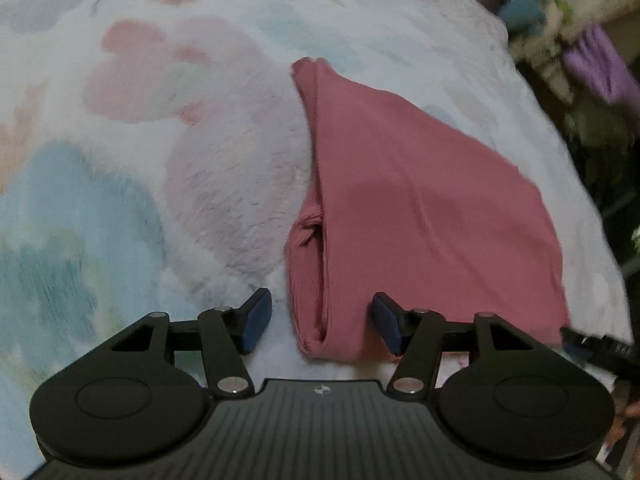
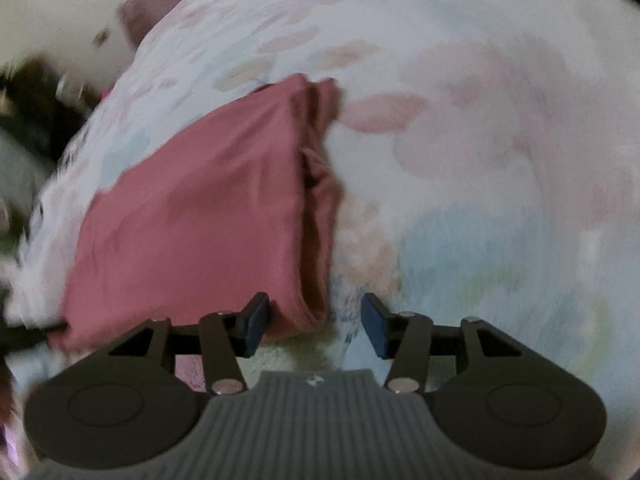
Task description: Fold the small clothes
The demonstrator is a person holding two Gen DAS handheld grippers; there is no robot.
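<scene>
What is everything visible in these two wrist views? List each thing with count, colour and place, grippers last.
folded garment: one, dusty pink, lying flat on the blanket, its folded edge toward the middle of both views
fleece blanket: one, white with pastel pink and blue patches, spread under the garment
pillow: one, brownish mauve, at the far edge of the blanket
clutter beyond the blanket: count unclear, purple, blue and green patches, blurred, far right in the left wrist view
left gripper: one, black with blue pads, open, the garment's near folded corner between its fingers
right gripper: one, black with blue pads, open, at the garment's near edge
</scene>
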